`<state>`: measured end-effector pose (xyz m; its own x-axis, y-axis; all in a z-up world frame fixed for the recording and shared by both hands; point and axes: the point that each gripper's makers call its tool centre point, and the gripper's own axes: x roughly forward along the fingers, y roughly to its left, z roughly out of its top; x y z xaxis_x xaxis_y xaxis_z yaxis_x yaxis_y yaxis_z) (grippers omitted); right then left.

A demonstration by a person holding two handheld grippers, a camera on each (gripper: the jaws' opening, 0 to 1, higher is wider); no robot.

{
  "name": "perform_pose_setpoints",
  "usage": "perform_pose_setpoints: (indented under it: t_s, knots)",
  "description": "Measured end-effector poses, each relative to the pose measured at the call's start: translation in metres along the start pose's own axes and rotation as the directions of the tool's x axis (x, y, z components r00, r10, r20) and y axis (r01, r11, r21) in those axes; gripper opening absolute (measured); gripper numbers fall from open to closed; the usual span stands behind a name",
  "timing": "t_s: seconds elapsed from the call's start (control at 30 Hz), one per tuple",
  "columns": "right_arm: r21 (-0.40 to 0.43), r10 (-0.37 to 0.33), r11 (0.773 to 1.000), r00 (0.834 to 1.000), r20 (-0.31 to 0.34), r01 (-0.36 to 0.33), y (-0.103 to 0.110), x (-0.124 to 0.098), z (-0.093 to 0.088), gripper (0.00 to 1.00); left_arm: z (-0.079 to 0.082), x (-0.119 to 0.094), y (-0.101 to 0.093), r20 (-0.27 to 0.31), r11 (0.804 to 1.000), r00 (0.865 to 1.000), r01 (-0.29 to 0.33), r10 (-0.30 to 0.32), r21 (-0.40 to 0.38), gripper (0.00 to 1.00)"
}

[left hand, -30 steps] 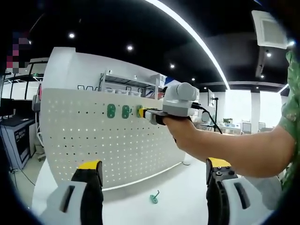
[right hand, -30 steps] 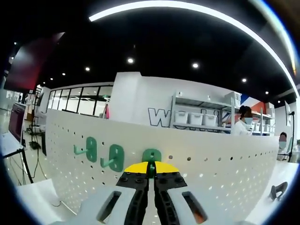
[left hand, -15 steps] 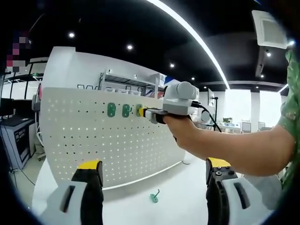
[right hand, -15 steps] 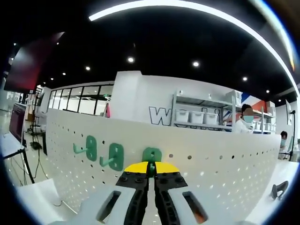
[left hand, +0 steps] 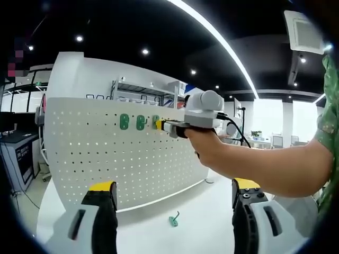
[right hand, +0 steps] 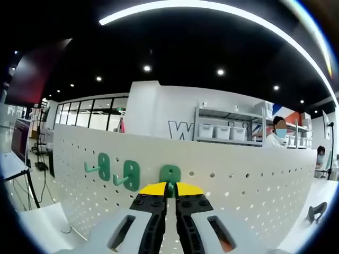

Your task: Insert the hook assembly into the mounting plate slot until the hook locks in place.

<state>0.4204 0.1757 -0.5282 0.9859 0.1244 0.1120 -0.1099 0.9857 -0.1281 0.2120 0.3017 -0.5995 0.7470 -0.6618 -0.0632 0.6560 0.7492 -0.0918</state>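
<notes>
Two jaws of the left gripper (left hand: 172,193) rise at the bottom of the left gripper view, yellow-tipped, wide apart, nothing between them. Just past them on the white table (left hand: 206,214) lies a loose green hook (left hand: 173,219), well clear of both jaws and near the foot of the pegboard.

Right gripper (right hand: 170,191) in its own view: yellow-tipped jaws nearly closed, pinched on the stem of a green hook assembly (right hand: 170,175) whose plate sits against the white pegboard (right hand: 249,185). Whether the plate is fully seated in the holes is hard to tell, jaws cover its lower part.

Left of it, same row, two more green hooks already hang on the board: middle hook (right hand: 127,176) just beside, far hook (right hand: 100,166) next over, both with prongs sticking out to the left.

Left gripper view shows the same from the side: a hand (left hand: 209,148) holds the right gripper up to the top row of the board, tip touching the third green piece, the other two beside it.

Beyond the pegboard: white wall with partial dark lettering, metal shelving (right hand: 228,132) with white bins, a person (right hand: 276,136) standing at the right end of it. Dark ceiling with a long curved light strip (right hand: 212,10) and small spotlights. Windows at far left.
</notes>
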Motion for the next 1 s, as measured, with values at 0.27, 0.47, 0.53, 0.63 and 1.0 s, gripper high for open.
perform_pose_setpoints:
  t_s: [0.27, 0.47, 0.53, 0.63, 1.0]
  knots:
    - [0.037, -0.001, 0.999, 1.000, -0.025, 0.002, 0.0005, 0.0016, -0.0036, 0.01, -0.0006, -0.0010, 0.0009, 0.001, 1.000, 1.000, -0.001, 0.001, -0.003, 0.92]
    - [0.109, -0.003, 0.994, 1.000, -0.017, 0.005, -0.0006, 0.0019, -0.0047, 0.01, -0.0010, -0.0019, 0.0019, 0.000, 1.000, 1.000, -0.002, 0.002, -0.003, 0.91]
    - [0.157, 0.002, 0.988, 1.000, -0.012, 0.000, -0.0006, 0.0025, -0.0051, 0.01, -0.0014, -0.0023, 0.0024, -0.001, 1.000, 1.000, -0.003, 0.003, -0.003, 0.91]
    - [0.193, 0.005, 0.981, 1.000, -0.012, -0.002, -0.0001, 0.0011, -0.0046, 0.01, -0.0018, -0.0026, 0.0022, -0.002, 1.000, 1.000, -0.003, 0.003, -0.004, 0.91]
    - [-0.014, -0.024, 1.000, 1.000, -0.018, 0.024, 0.0049, -0.0015, 0.0000, 0.02, -0.0023, -0.0038, 0.0022, -0.004, 1.000, 1.000, -0.003, 0.003, -0.009, 0.90]
